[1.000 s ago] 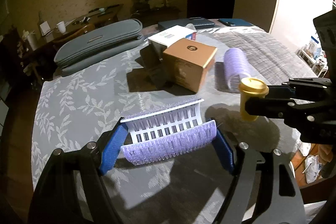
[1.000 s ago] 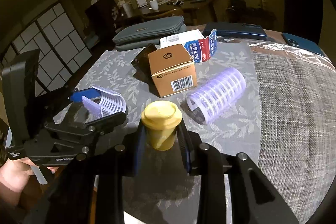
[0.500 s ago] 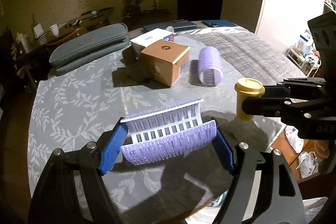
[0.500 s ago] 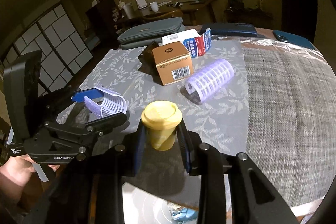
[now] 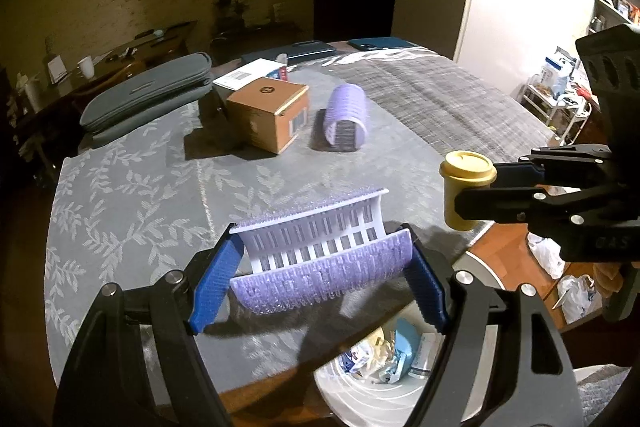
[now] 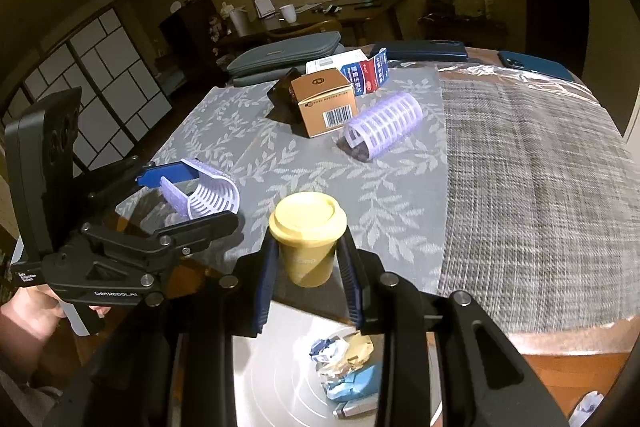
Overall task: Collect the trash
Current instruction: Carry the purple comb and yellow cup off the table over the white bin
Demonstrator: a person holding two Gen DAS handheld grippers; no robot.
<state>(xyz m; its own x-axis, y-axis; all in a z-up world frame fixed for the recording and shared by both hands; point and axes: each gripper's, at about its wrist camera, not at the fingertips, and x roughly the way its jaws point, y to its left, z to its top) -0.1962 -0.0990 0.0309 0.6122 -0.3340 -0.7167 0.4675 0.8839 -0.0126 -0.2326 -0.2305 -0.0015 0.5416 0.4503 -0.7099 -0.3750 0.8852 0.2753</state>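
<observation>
My left gripper (image 5: 318,277) is shut on a broken purple hair roller piece (image 5: 320,259), held by its two ends over the table's near edge; the same piece (image 6: 204,193) shows in the right wrist view. My right gripper (image 6: 306,267) is shut on a small yellow lidded cup (image 6: 307,241), also seen as the cup (image 5: 466,187) at the right of the left wrist view. Below both, off the table's edge, stands a white trash bin (image 6: 280,387) with crumpled paper and wrappers inside. A whole purple roller (image 6: 384,131) lies on the table further back.
A brown cardboard box (image 6: 326,99) and a red-and-white carton (image 6: 360,69) sit mid-table. A grey case (image 5: 148,91) and dark blue flat items (image 6: 420,51) lie at the far edge. A person's hand (image 6: 24,311) holds the left gripper. Plastic bags (image 5: 576,291) lie on the floor.
Both grippers have drawn back from the table's middle toward its near edge, each keeping its load. The trash bin has come into view beneath them.
</observation>
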